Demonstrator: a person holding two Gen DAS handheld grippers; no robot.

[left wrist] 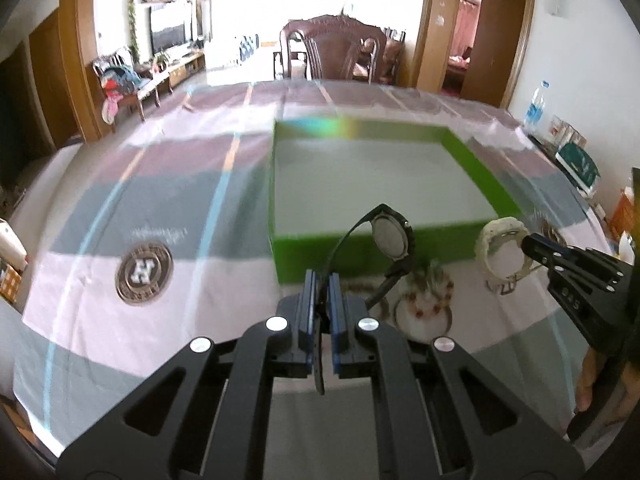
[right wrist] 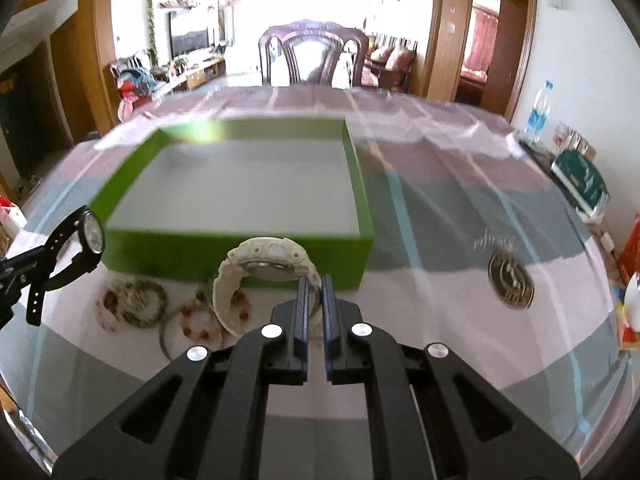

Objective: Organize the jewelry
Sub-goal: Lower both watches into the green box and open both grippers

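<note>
Covering the counter [left wrist: 120, 320] is a glossy cloth in wide pink, grey and mauve bands with thin blue and orange stripes and a round bronze emblem [left wrist: 143, 274]. Beyond its far edge stand a dark carved wooden chair [left wrist: 334, 48], a television against the left wall, a bright window at the back and wooden door frames on either side; a water bottle [right wrist: 538, 110] stands at the right edge.

Closest in, the left gripper [left wrist: 322, 292] has its jaws clamped together on the strap of a black watch [left wrist: 390, 238], whose round grey face hangs just ahead of the tips, off the cloth. The right gripper [right wrist: 314, 296] likewise has its jaws pressed shut on the band of a white watch [right wrist: 260, 268], its chunky case tilted and lifted just in front of the tips.

Beneath both watches, beaded bracelets [right wrist: 136, 304] in cream, olive and red lie in a loose cluster on the cloth. Just behind them sits an open green box [right wrist: 240, 254] with a pale grey floor.
</note>
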